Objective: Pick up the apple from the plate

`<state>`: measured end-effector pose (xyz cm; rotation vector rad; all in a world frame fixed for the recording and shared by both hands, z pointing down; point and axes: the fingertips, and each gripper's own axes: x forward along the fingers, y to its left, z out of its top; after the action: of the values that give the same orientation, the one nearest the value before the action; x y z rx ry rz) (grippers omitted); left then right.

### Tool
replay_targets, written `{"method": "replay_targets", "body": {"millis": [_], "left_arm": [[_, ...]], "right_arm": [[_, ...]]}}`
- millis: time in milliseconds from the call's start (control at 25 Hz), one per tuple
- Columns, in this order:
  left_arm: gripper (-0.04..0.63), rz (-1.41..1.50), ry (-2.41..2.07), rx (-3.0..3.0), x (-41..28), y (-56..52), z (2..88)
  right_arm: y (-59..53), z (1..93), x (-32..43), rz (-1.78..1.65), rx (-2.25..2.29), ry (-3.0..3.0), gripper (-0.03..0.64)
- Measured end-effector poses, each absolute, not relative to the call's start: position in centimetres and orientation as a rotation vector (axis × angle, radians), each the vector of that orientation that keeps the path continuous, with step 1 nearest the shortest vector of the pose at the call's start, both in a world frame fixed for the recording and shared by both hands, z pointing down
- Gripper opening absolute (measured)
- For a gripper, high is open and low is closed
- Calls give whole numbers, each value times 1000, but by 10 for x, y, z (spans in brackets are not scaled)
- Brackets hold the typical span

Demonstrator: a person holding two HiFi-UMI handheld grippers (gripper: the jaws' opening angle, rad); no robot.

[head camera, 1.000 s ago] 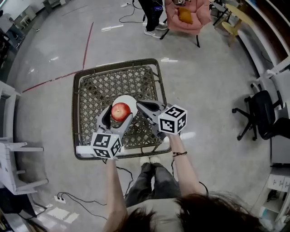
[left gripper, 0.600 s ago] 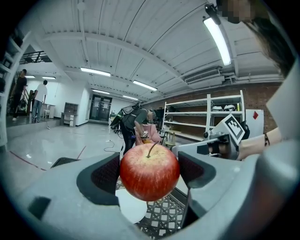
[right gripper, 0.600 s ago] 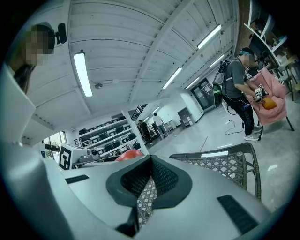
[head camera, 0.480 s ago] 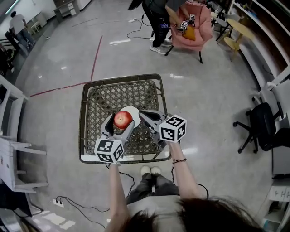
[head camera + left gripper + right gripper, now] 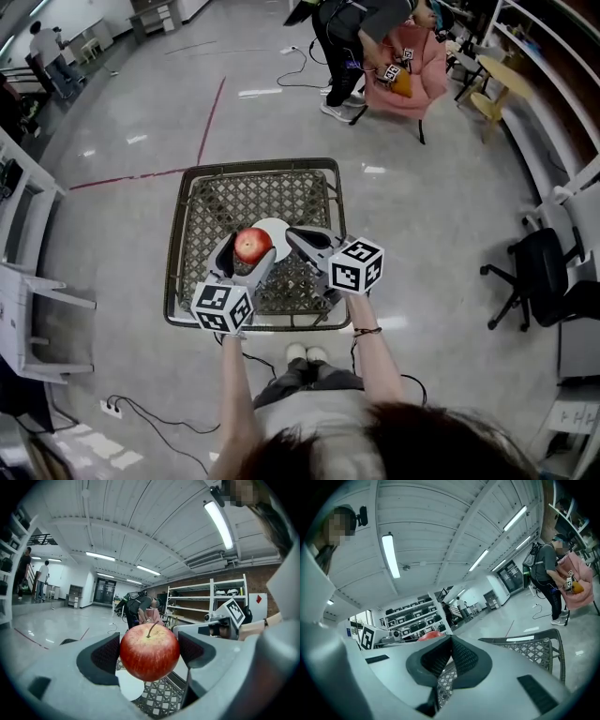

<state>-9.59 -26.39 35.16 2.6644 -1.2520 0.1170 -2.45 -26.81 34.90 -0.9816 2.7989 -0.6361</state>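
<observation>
A red apple point(image 5: 251, 244) point(image 5: 150, 651) with a brown stem is clamped between the dark pads of my left gripper point(image 5: 246, 247) point(image 5: 149, 652), lifted above a white plate point(image 5: 274, 230) point(image 5: 130, 686). That plate lies on a wicker-topped table point(image 5: 225, 195). My right gripper point(image 5: 294, 233) point(image 5: 450, 657) hovers just right of the apple, its two pads pressed together with nothing between them. Behind the right gripper's jaws a sliver of the apple point(image 5: 431, 636) shows.
The wicker table's metal rim point(image 5: 332, 239) frames the work area on a glossy grey floor. A person point(image 5: 352, 28) bends over a pink chair point(image 5: 408, 66) at the back. A black office chair point(image 5: 544, 272) and shelving stand to the right.
The head view has shifted, so the table sits a little lower and further right in view. The apple stays gripped in the left gripper above the plate.
</observation>
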Motion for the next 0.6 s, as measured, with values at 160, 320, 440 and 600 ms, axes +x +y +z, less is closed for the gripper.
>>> {"method": "replay_targets", "body": {"millis": [160, 320, 440, 600], "left_arm": [[391, 110, -1259, 2665, -97, -258, 345], [391, 105, -1257, 2668, -96, -249, 340], [391, 106, -1253, 2677, -94, -244, 336], [391, 108, -1256, 2680, -93, -238, 333]], "right_arm": [[-263, 340, -26, -615, -963, 2801, 9], [-255, 334, -30, -587, -943, 2811, 9], [-250, 328, -30, -566, -928, 2815, 9], [-245, 321, -28, -539, -913, 2816, 9]]}}
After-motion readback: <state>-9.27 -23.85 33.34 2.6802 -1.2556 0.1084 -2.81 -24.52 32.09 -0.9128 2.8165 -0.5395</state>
